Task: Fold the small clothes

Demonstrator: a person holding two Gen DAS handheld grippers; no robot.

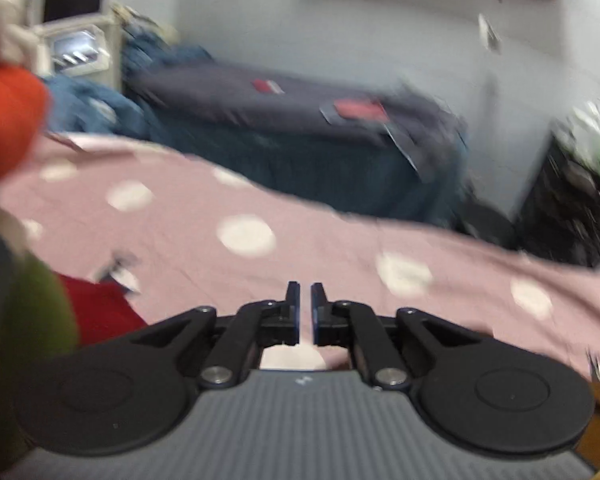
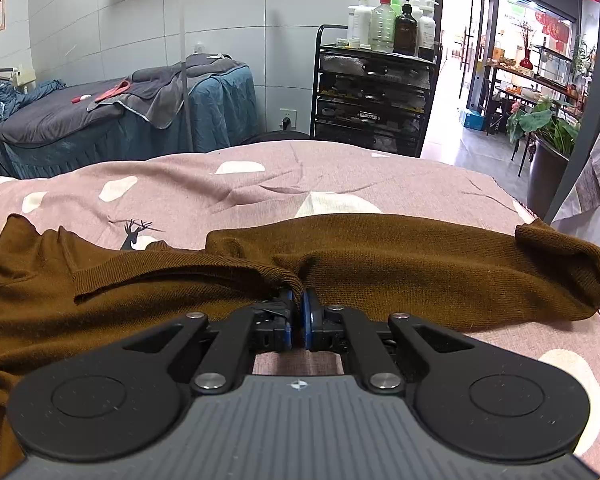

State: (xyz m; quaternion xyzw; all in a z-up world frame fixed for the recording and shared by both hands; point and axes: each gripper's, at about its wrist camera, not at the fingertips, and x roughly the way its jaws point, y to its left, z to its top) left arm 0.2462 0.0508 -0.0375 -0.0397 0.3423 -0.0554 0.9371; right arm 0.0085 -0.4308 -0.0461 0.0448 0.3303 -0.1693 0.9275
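Brown ribbed knit, a small sweater (image 2: 380,272), lies spread across a bed covered in a dusty-pink sheet with cream spots and a small deer print (image 2: 260,184). In the right wrist view, the right hand-held gripper (image 2: 298,312) sits low over the garment, its jaws closed almost together and pinching a bunched fold of the brown knit near the middle of the near edge. To the right, a sleeve or side panel stretches outward and ends in a rolled, open cuff near the bed's edge. To the left, another part of the sweater lies doubled over itself with a ribbed hem showing.

The left wrist view is blurred. The left hand-held gripper (image 1: 305,312) hangs above the pink sheet with its jaws nearly closed, a narrow gap between them, and nothing in it. A dark red cloth (image 1: 100,312) lies on the sheet at lower left; an orange and green blur beside the lens cannot be identified.

Judging by this, folding is at an early stage: the sweater is loosely gathered, not squared, with one pinch taken. The sleeves and body seem to need folding in.
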